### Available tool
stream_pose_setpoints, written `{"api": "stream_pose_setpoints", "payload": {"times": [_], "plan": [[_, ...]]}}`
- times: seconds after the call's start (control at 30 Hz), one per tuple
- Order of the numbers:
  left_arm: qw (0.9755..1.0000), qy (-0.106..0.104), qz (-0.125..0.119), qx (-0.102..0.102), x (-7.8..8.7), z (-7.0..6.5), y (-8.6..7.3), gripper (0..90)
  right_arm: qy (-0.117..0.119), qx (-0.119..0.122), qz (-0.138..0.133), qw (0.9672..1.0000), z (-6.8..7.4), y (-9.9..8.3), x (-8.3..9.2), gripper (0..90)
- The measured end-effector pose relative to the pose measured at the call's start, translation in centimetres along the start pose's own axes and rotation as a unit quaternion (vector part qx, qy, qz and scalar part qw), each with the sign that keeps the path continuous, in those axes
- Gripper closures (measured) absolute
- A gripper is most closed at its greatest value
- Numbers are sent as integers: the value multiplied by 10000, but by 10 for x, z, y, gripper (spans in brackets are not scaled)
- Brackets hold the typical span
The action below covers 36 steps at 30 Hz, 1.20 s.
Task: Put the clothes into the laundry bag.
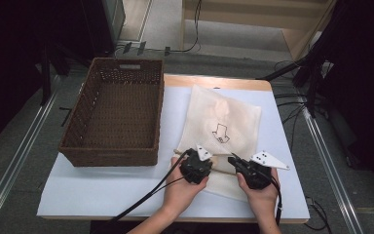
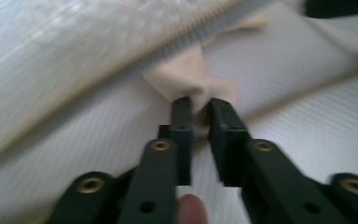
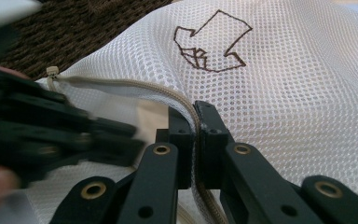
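A white mesh bag (image 1: pixel 224 109) with a brown house-shaped emblem (image 1: pixel 220 132) lies flat on the table, its zipper edge towards me. My left gripper (image 1: pixel 205 165) is at that near edge; in the left gripper view (image 2: pixel 200 109) its jaws pinch a fold of beige cloth (image 2: pixel 186 79) that comes out just below the zipper (image 2: pixel 205 28). My right gripper (image 1: pixel 234 160) sits just right of it. Its jaws (image 3: pixel 196 114) are shut on the bag's zipper edge (image 3: pixel 121 85), with the mesh (image 3: pixel 284 93) and emblem (image 3: pixel 212 42) beyond. The left gripper (image 3: pixel 121 140) shows blurred at that view's left.
A brown wicker basket (image 1: pixel 109 157) with nothing in it stands on the left half of the table, close to the bag's left side; it also appears behind the bag as the basket (image 3: pixel 74 28). A white sheet (image 1: pixel 102 190) covers the tabletop. Black cables trail off the near edge.
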State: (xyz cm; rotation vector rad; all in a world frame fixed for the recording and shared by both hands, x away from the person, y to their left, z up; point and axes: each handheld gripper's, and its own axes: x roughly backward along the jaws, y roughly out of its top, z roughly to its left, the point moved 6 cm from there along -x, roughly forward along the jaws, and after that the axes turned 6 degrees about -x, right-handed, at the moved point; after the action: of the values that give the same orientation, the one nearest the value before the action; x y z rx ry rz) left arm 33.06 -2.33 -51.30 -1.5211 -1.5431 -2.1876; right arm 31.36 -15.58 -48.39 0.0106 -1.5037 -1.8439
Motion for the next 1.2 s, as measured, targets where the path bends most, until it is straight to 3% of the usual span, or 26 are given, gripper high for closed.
{"api": "stream_pose_setpoints", "payload": {"times": [0.1, 0.2, 0.23, 0.3, 0.37, 0.43, 0.53, 0.57, 0.63, 0.7, 0.77, 0.83, 0.9, 1.03, 1.1, 1.13, 1.2], "plan": [[9995, 297, -76, 59, -17, 0, 14, 877, 36, -2, 17, 10000, -2, -1, -1, 876], [9974, 696, -170, 66, -31, 6, 27, 879, 32, -33, 122, 9999, -2, -6, -4, 877], [9964, 795, -246, 167, -35, 9, 29, 879, 27, 0, 163, 9999, -2, -9, -5, 878], [9954, 784, -337, 425, -39, 13, 33, 879, -66, 65, 294, 9995, 0, -14, -8, 877], [9962, 735, -296, 354, -36, 11, 30, 864, -139, 139, 423, 9989, 1, -18, -11, 878], [9986, 455, -176, 197, -22, 6, 22, 777, -154, 76, 540, 9984, 0, -22, -14, 876], [9991, 234, -340, -2, 11, 5, 8, 734, -181, 130, 653, 9976, 0, -26, -17, 871], [9991, 87, -412, -23, 24, 4, 4, 723, -190, 170, 699, 9972, 0, -27, -18, 864], [9985, 5, -524, -145, 45, 7, -2, 708, -202, 212, 808, 9963, 1, -30, -21, 826], [9966, -167, -793, -160, 68, 9, -6, 693, -216, 318, 870, 9955, 2, -32, -22, 763], [9940, -52, -1074, -200, 86, 15, -6, 679, -125, 357, 875, 9955, 5, -32, -21, 670], [9895, 326, -1391, -234, 97, 25, -3, 662, -1, 429, 813, 9958, 6, -32, -16, 576], [9859, 437, -1612, 7, 101, 36, -3, 608, 71, 471, 655, 9967, 7, -29, -8, 491], [9920, 637, -1089, -73, 80, 47, -16, 597, 248, 326, 218, 9989, 6, -24, 26, 428], [9923, 817, -933, -39, 71, 54, -26, 639, 167, 161, -95, 9997, -3, -19, 46, 418], [9925, 856, -872, -3, 67, 57, -30, 657, -2, -3, -214, 9998, -11, -17, 54, 426], [9932, 888, -749, 43, 59, 61, -37, 686, -641, -335, -234, 9971, -34, -17, 61, 434]]}}
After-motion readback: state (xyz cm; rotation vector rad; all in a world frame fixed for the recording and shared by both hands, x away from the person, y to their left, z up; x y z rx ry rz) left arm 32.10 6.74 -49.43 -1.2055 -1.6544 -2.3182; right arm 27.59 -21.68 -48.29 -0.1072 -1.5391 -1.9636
